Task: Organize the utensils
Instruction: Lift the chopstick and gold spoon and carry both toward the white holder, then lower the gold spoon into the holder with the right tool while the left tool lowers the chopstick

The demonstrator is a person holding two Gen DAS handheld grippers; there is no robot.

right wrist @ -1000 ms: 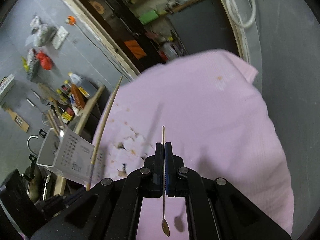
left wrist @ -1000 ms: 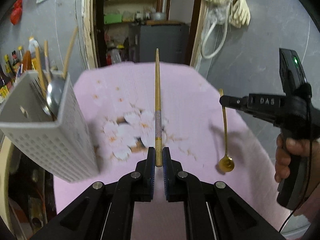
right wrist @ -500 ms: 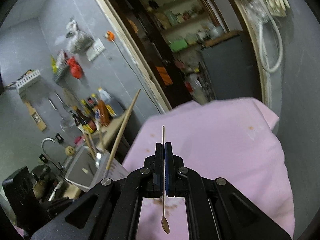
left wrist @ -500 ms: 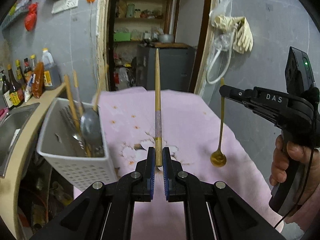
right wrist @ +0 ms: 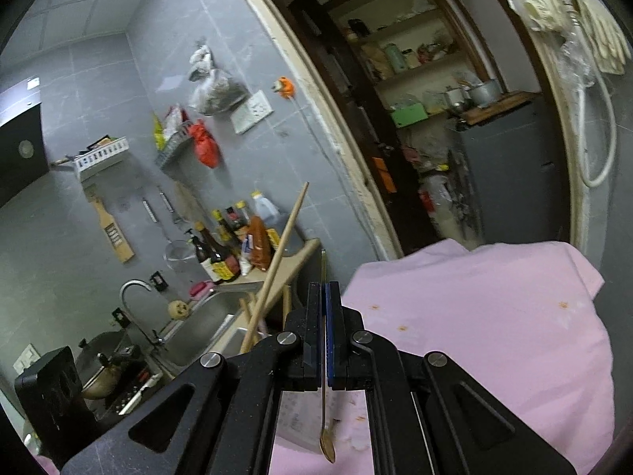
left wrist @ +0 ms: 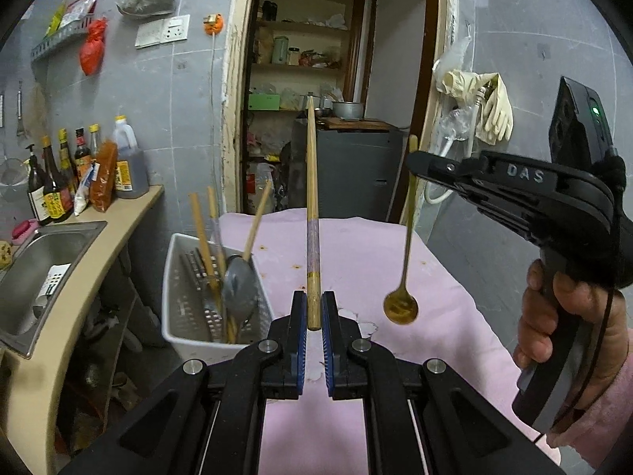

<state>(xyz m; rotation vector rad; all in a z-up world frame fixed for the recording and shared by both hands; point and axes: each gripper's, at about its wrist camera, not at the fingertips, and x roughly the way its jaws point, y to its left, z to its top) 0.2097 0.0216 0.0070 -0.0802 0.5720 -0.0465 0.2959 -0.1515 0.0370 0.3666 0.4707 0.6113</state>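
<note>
My left gripper is shut on the lower end of a wooden chopstick that points up and away over the pink cloth. To its right, my right gripper is shut on the thin handle of a gold spoon, whose bowl hangs down above the cloth. In the right wrist view the gripper clamps the spoon, bowl below the jaws, and the chopstick slants at left. A white perforated utensil basket with chopsticks and a ladle stands at the cloth's left edge.
A steel sink and counter with sauce bottles lie left of the basket. A doorway with shelves is beyond the table. Rubber gloves hang on the right wall. A person's hand grips the right gripper's handle.
Both grippers have risen and tilted up with their utensils, so the views now show more wall and doorway and less cloth. The basket sits lower and upright in the left view.
</note>
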